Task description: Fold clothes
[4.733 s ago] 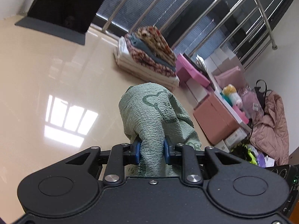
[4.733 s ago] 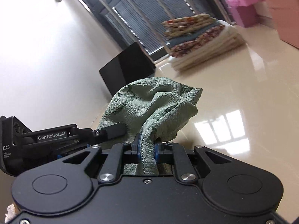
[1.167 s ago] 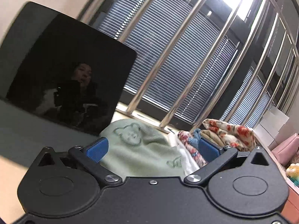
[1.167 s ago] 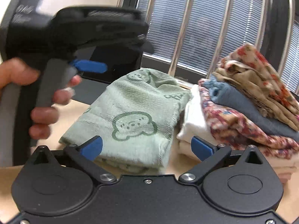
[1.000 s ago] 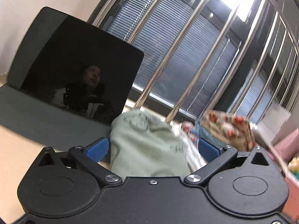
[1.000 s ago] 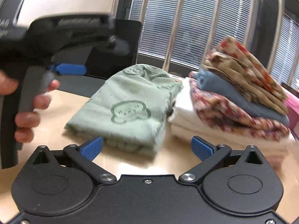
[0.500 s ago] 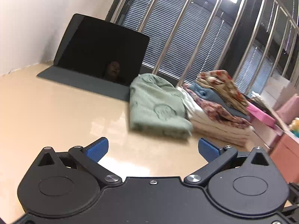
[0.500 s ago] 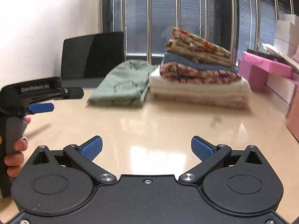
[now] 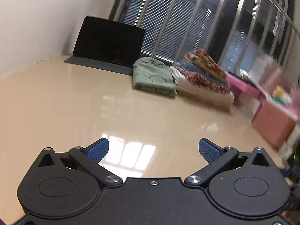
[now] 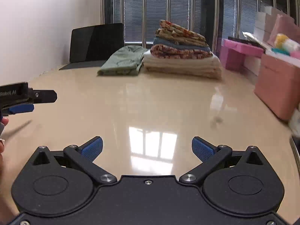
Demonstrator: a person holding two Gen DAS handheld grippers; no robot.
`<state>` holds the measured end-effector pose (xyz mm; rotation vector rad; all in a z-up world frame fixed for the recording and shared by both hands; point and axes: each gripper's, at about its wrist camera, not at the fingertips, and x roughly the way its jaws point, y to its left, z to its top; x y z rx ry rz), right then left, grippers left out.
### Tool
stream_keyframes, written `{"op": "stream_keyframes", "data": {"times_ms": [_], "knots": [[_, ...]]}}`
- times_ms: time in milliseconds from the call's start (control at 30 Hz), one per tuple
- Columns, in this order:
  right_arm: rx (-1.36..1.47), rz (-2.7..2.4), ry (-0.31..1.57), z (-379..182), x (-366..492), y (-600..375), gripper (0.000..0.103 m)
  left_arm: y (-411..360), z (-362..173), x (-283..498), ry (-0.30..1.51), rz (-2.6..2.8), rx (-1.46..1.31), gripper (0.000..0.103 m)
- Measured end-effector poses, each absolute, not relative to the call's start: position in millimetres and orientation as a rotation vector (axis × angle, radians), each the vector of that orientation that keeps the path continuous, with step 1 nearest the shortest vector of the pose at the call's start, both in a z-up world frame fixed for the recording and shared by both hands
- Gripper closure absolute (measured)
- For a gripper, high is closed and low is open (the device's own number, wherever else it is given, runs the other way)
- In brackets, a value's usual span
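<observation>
A folded green cloth point(image 9: 152, 77) point(image 10: 123, 62) with bear prints lies at the far side of the beige table point(image 9: 75, 108) point(image 10: 159, 103), touching a stack of folded clothes point(image 9: 203, 81) point(image 10: 182, 53). My left gripper point(image 9: 153, 150) is open and holds nothing, well back from the cloth. My right gripper point(image 10: 147, 147) is open too, with only bare tabletop between its blue pads. The right wrist view shows the left gripper point(image 10: 26, 101) at the left edge, held by a hand.
A black tablet point(image 9: 108, 41) point(image 10: 96, 41) stands propped behind the green cloth. Pink boxes point(image 9: 271, 120) point(image 10: 279, 82) and white boxes crowd the right side of the table. Window bars and blinds run behind. A white wall closes the left.
Both grippers held the green cloth, set it down beside the stack and opened. Since half a second ago both have drawn further back from it.
</observation>
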<state>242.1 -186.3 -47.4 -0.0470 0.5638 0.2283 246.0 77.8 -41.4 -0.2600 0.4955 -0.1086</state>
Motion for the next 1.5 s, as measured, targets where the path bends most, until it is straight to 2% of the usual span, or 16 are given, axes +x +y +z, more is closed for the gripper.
{"op": "stream_keyframes", "data": {"times_ms": [300,633,900,1167,1500], "knots": [[0.069,0.253,0.594,-44.7,165.9,-209.1,0.0,51.2,-38.5,154.0,0.535,-0.168,-0.201,0.0],[0.119,0.261,0.564,-26.2,87.1,-225.1,0.0,37.8,-8.9,84.5,0.495,-0.174,-0.176,0.0],[0.151,0.257,0.532,-6.3,30.4,-231.1,0.0,14.8,5.1,15.7,0.474,-0.104,-0.042,0.0],[0.166,0.24,0.496,5.3,14.5,-222.1,0.0,13.6,12.6,-8.9,0.407,-0.008,-0.043,0.0],[0.105,0.209,0.481,7.5,3.5,-208.9,0.001,16.3,12.9,-14.2,0.442,0.01,-0.064,0.0]]}}
